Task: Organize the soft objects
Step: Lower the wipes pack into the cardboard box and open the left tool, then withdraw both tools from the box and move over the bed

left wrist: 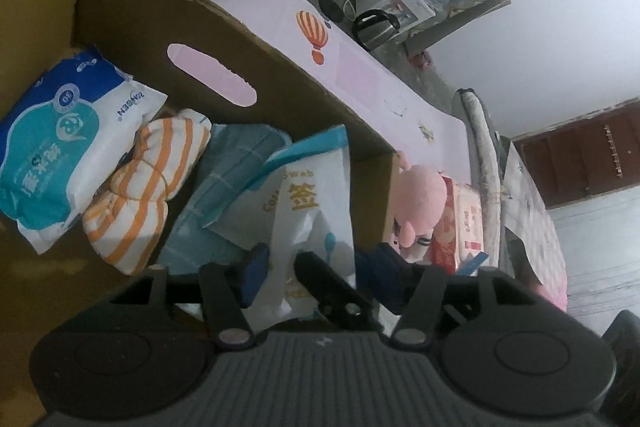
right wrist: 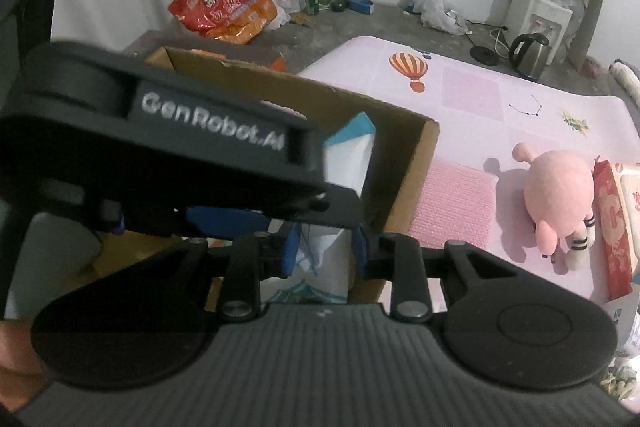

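Going left to right from my left wrist view, the cardboard box [left wrist: 132,7] holds one blue-and-white wipes pack [left wrist: 60,143], one orange-striped cloth [left wrist: 140,195], one teal cloth [left wrist: 228,163] and one cotton swab bag [left wrist: 304,199]. The bag lies tilted against the box's right wall.

My left hand-held gripper [left wrist: 286,267] stands open, with the bag's near end between its jaws but not pinched as far as I can see. My right hand-held gripper [right wrist: 325,249] is clamped on the bag's white lower edge.

Past the right wall, on the pink mat [right wrist: 472,95], one pink plush toy [right wrist: 556,195] lies on its side. Its long axis runs from far to near, with the legs toward me. A red-and-pink pack [right wrist: 612,227] touches its right side; I cannot tell if that is one pack or two.

The plush sits right of both hands, so I judge my right hand is nearer for it.
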The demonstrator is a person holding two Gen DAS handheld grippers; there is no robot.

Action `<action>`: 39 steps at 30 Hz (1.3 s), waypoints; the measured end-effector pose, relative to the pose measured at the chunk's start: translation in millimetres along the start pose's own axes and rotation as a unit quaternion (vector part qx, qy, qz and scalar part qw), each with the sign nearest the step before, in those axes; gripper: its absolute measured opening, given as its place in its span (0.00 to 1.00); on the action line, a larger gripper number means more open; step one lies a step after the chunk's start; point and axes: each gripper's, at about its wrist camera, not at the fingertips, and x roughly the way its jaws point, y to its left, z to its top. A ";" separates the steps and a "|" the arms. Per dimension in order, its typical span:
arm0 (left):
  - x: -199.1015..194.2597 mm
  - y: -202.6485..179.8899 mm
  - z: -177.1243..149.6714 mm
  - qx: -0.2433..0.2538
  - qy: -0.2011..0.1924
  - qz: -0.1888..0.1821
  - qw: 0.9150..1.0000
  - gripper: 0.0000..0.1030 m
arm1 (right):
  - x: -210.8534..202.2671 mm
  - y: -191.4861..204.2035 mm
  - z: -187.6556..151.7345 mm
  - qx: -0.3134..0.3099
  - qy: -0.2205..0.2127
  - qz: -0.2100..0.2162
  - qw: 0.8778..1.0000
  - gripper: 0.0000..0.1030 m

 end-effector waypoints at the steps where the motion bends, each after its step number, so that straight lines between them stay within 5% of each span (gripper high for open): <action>1: 0.1 0.0 0.8 0.001 -0.002 0.002 1.000 0.61 | 2.8 2.3 0.6 -0.002 0.000 -0.002 1.000 0.30; 9: -9.2 -1.8 4.9 0.001 -0.019 0.003 1.000 0.66 | 2.6 -5.0 5.0 0.008 -0.009 0.012 1.000 0.38; 13: -12.0 -3.5 5.9 0.004 -0.028 -0.003 1.000 0.57 | -23.9 -17.6 -2.6 0.025 -0.035 0.031 0.999 0.41; 17: -2.7 -3.7 7.1 0.005 -0.012 -0.002 1.000 0.47 | -56.8 -44.2 -17.9 0.059 -0.069 0.060 0.994 0.42; 27: 33.2 20.9 6.7 -0.057 0.032 0.000 0.998 0.48 | -100.2 -121.1 -80.7 0.160 -0.101 0.090 0.978 0.42; 31: 25.4 22.5 5.6 -0.071 0.014 0.003 0.997 0.63 | -103.3 -137.3 -102.6 0.179 -0.103 0.090 0.974 0.42; 39: -44.3 -13.9 -8.9 0.001 -0.087 0.016 0.996 0.84 | -123.0 -162.9 -149.4 0.230 -0.128 0.101 0.960 0.47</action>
